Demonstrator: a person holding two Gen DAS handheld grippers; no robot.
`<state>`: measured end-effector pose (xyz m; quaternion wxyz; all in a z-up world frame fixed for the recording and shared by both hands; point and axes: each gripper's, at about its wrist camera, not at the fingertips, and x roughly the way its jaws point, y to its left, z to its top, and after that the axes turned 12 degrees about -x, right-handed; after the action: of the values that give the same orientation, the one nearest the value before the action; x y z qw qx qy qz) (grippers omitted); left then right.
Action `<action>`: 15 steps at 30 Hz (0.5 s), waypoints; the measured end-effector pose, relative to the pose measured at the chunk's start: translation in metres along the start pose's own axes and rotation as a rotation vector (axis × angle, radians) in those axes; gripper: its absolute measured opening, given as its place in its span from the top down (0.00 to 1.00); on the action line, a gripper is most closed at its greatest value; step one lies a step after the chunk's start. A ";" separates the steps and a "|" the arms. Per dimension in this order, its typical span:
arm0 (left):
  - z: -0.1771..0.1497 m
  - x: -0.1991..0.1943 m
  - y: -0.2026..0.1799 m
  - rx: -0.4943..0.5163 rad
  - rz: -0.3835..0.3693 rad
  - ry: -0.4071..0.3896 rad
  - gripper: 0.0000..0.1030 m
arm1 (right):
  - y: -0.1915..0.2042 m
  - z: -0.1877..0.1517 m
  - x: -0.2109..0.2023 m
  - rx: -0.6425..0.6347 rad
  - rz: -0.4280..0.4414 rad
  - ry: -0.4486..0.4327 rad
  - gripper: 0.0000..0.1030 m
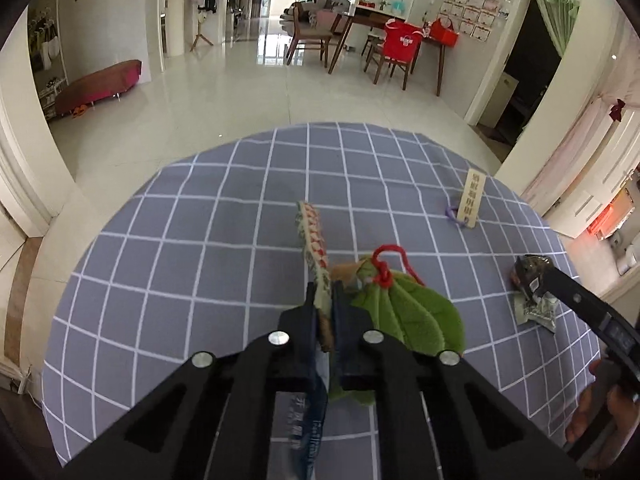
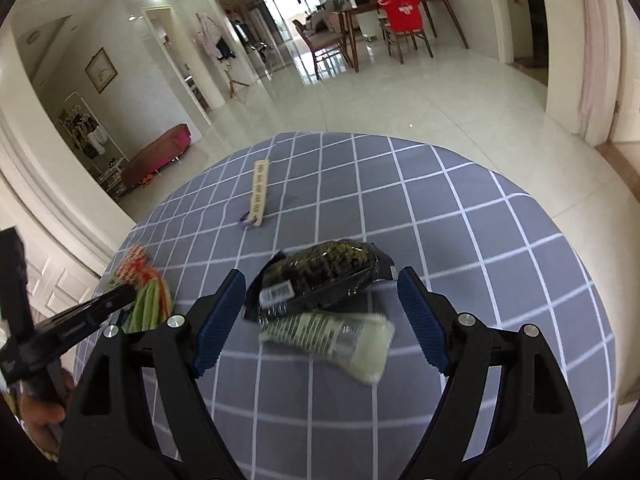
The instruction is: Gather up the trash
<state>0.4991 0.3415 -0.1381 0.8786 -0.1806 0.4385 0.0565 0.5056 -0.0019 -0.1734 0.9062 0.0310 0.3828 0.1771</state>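
A round table (image 1: pixel 168 240) covered in a grey-blue checked cloth. The left tool (image 1: pixel 325 312) is closed on a flat patterned wrapper (image 1: pixel 314 240), held edge-up over the table's middle, with a green leaf-shaped item (image 1: pixel 412 312) just beside it. The right tool (image 2: pixel 320 300) is wide open near the table's near edge, with a dark snack packet (image 2: pixel 320 272) and a pale green wrapper (image 2: pixel 328 334) between its fingers. A wooden tag (image 2: pixel 260 194) lies toward the far edge.
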 end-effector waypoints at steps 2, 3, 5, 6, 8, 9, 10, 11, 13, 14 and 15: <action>0.002 -0.004 0.000 0.000 0.002 -0.024 0.95 | 0.002 0.004 0.007 -0.017 -0.005 0.016 0.25; 0.004 -0.006 0.001 -0.003 -0.003 -0.033 0.95 | 0.002 0.005 0.009 -0.021 -0.002 0.021 0.25; 0.004 -0.013 0.001 -0.011 -0.019 -0.050 0.95 | 0.005 0.008 0.015 -0.040 -0.012 0.038 0.37; 0.005 -0.019 0.000 -0.013 -0.030 -0.063 0.95 | 0.006 0.010 0.015 -0.050 -0.012 0.037 0.43; 0.005 -0.025 -0.001 -0.014 -0.044 -0.074 0.95 | 0.008 0.012 0.016 -0.074 -0.003 0.040 0.61; 0.006 -0.028 -0.002 -0.015 -0.053 -0.077 0.95 | 0.010 0.013 0.015 -0.092 -0.023 0.038 0.62; 0.005 -0.032 -0.003 -0.018 -0.064 -0.081 0.95 | 0.011 0.013 0.014 -0.102 -0.023 0.033 0.68; 0.005 -0.035 -0.004 -0.021 -0.075 -0.083 0.95 | 0.011 0.013 0.013 -0.101 -0.004 0.027 0.72; 0.003 -0.043 -0.008 -0.019 -0.097 -0.088 0.95 | 0.012 0.013 0.010 -0.108 0.004 0.009 0.77; 0.002 -0.046 -0.009 -0.016 -0.105 -0.089 0.95 | 0.013 0.011 0.005 -0.109 0.013 -0.002 0.79; -0.001 -0.050 -0.012 -0.014 -0.119 -0.090 0.95 | 0.012 0.010 0.000 -0.103 0.028 -0.007 0.80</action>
<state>0.4708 0.3335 -0.0956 0.8980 -0.2098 0.3864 0.0152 0.5092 0.0099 -0.1642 0.9055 -0.0100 0.3692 0.2090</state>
